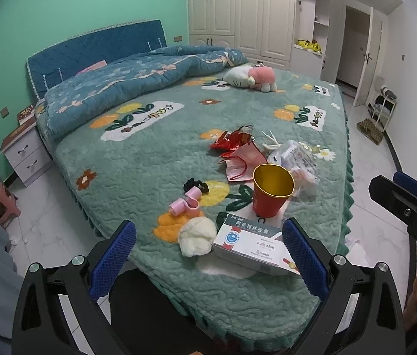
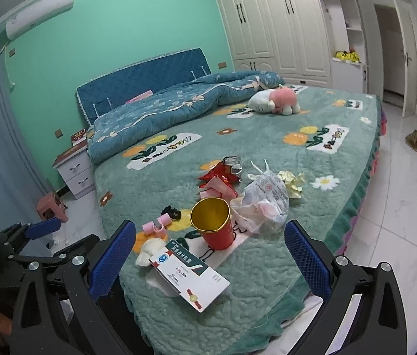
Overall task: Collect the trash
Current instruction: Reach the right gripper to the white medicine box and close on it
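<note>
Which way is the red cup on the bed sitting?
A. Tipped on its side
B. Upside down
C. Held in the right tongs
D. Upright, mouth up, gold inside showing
D: the red cup stands upright on the bedspread, gold interior visible, no tongs touching it.

My left claw (image 1: 208, 254) and right claw (image 2: 210, 254) wear blue, rough-textured rubbery pads on matt black plastic arms with shiny metal bolts. The bedspread (image 1: 137, 159) is plush, quilted cloth. On it, the red cup (image 1: 270, 190) gleams gold inside, the medicine box (image 1: 251, 244) is smooth cardboard, and the plastic bag (image 2: 264, 199) is crinkled and glossy.
</note>
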A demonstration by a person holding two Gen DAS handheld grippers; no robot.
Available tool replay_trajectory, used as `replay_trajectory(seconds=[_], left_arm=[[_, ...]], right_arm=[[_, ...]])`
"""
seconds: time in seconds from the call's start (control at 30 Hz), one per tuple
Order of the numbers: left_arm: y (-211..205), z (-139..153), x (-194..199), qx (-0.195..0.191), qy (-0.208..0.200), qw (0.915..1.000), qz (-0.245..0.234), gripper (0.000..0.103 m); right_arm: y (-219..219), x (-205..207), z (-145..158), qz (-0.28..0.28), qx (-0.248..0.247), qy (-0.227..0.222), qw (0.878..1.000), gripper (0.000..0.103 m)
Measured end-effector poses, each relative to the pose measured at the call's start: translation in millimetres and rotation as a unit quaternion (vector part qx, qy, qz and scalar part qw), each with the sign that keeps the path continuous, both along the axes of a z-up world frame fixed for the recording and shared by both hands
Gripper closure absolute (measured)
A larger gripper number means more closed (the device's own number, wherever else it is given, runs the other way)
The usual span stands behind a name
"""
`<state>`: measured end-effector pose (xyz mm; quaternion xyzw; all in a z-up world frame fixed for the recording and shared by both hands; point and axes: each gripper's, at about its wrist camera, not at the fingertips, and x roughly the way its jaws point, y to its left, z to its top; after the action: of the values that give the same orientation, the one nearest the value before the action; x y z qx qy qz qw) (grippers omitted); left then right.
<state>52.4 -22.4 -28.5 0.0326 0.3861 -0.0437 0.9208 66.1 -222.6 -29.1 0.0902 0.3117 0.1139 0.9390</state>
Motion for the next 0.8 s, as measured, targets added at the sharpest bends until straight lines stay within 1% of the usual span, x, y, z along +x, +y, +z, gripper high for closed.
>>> replay_trajectory(seconds=[0.17, 0.3, 0.43, 0.5, 0.6, 0.73, 0.8], left_arm=[[-1, 0, 3, 0.002, 0.003, 1.0, -0.002, 0.005], [-1, -3, 6, 0.003, 0.011, 0.9999, -0.002, 0.005], [2, -8, 11, -0.006, 0.024, 0.9997, -0.003, 0.005], [5, -12, 16, -0.011, 0.034, 0.9994, -0.002, 0.005], [9, -19, 23, -0.013, 0.047, 0.9988, -0.005, 0.005], [13, -33, 35, -0.037, 0.079, 0.9958, -0.029, 0.005], [12, -43, 40, -0.036, 0.094, 0.9942, -0.036, 0.005]], right_arm=[[0, 3, -3, 0.002, 0.002, 0.004, 1.0, 0.005], [1, 6, -4, 0.007, 0.004, 0.017, 1.0, 0.005], [4, 12, -7, 0.019, 0.01, 0.026, 0.999, 0.005], [6, 16, -9, 0.028, 0.012, 0.033, 0.999, 0.005], [7, 24, -19, 0.041, 0.021, 0.055, 0.997, 0.005], [12, 34, -33, 0.054, 0.016, 0.074, 0.996, 0.005], [15, 38, -40, 0.06, 0.014, 0.076, 0.995, 0.005]])
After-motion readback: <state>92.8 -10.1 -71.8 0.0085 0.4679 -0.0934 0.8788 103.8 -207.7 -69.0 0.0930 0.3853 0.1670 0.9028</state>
